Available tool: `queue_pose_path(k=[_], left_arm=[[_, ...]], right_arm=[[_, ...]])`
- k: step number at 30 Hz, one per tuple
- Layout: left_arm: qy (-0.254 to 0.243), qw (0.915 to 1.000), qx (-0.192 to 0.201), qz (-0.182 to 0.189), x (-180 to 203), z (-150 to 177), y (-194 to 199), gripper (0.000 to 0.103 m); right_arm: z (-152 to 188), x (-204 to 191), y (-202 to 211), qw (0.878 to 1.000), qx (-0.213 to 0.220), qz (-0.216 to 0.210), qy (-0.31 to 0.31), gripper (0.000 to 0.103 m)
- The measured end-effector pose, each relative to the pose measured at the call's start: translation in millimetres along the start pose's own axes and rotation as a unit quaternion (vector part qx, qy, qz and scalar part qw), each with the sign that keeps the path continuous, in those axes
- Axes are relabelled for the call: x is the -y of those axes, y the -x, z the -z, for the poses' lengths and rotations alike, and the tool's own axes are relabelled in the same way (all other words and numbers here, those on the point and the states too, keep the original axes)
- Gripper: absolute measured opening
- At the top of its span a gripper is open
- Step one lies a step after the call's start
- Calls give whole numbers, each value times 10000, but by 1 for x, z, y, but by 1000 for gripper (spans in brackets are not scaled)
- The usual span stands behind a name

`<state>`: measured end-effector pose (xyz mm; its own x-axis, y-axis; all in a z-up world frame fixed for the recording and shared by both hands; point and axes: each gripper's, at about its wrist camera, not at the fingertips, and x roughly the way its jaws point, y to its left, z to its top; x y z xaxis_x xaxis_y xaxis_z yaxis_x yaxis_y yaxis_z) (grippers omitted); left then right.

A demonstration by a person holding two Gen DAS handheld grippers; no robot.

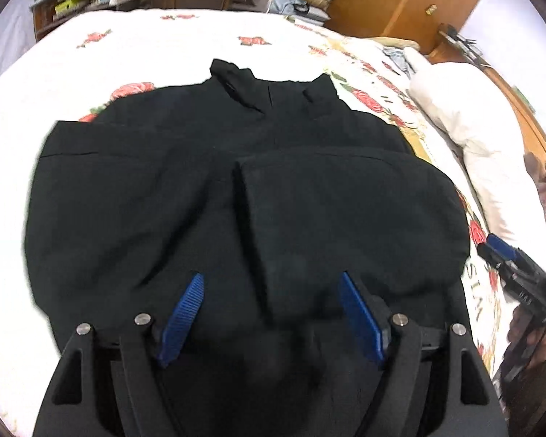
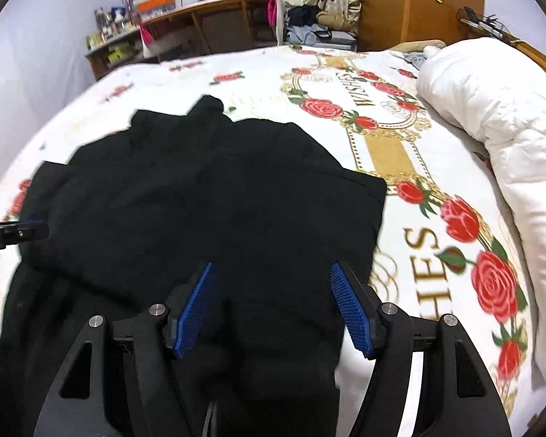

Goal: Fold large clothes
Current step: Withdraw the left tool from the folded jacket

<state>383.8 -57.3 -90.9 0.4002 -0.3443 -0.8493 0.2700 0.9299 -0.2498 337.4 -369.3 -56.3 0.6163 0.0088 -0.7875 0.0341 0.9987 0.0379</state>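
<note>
A large black jacket (image 1: pixel 200 189) lies on the bed, collar at the far end, both sleeves folded in over its body. My left gripper (image 1: pixel 271 280) is open just above the jacket's near hem, nothing between its blue pads. My right gripper (image 2: pixel 271 269) is open too, above the jacket's (image 2: pixel 207 196) near right part, and holds nothing. The right gripper also shows at the right edge of the left wrist view (image 1: pixel 509 266). The left gripper shows at the left edge of the right wrist view (image 2: pixel 14 235).
The bed carries a white bedspread (image 2: pixel 400 153) with red roses and gold lettering. A rolled white duvet (image 2: pixel 498 138) lies along its right side. A desk (image 2: pixel 214 22), cluttered shelves (image 2: pixel 109 40) and a wooden wardrobe (image 2: pixel 418 3) stand beyond the bed.
</note>
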Motion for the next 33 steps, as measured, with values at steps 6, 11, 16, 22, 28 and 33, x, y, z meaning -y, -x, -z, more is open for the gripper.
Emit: queue_pose_path(k=[6,11,16,22,28,33], left_arm=[[-433,9989,75,-166,-10,57,60,79],[-279,9996,-10,-89,-26,110,92,79],[-98,9995,-248,-186,-40,162,99,79],[-20,9983,-458,-346,-47,211,92,79],[-153,9965,-604,-553,-40,236,87,79],[-247,9946,-757,-670,-44,244,86,79]], right_arm=[[45,-4,55,9998,44,-137,152,66],[96,-10,84,9993,-187,-102,314,66],[140,-18,101,9986,-438,-176,221,66],[174,-36,103,9968,-711,-262,250,66],[198,-90,108,9916,-872,-604,735,66],[210,-145,115,9795,-958,-1155,1343,66]])
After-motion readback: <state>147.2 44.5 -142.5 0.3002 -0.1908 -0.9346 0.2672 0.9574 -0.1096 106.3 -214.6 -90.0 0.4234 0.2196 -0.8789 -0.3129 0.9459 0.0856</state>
